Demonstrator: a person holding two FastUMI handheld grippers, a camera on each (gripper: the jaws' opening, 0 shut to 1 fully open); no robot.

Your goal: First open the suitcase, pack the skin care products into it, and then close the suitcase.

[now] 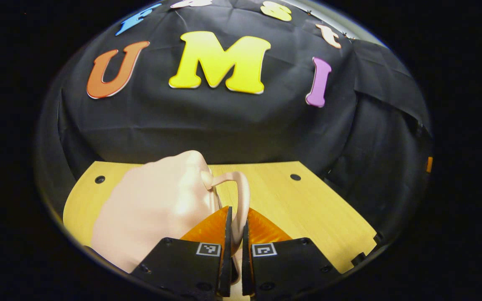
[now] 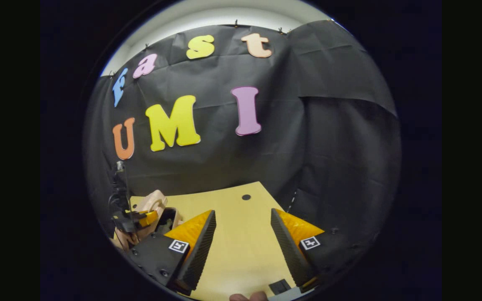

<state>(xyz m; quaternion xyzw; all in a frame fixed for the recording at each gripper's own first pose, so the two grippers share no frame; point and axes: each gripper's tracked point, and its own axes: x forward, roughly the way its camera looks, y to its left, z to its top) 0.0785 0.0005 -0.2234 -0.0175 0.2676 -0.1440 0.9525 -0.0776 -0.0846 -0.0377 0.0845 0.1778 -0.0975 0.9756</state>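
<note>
Up close, left tongs (image 1: 236,234) pinch the pink suitcase's (image 1: 157,209) handle (image 1: 241,200); right tongs (image 2: 243,238) gape wide above the table (image 2: 241,259).

Left gripper (image 1: 236,228) nearly closed, pinching; right gripper (image 2: 243,228) spread wide.

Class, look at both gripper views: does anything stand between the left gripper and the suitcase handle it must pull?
Nothing visible does. The left gripper is already shut on the handle of the pale pink suitcase on the wooden table. The right gripper is open above bare table.
</note>
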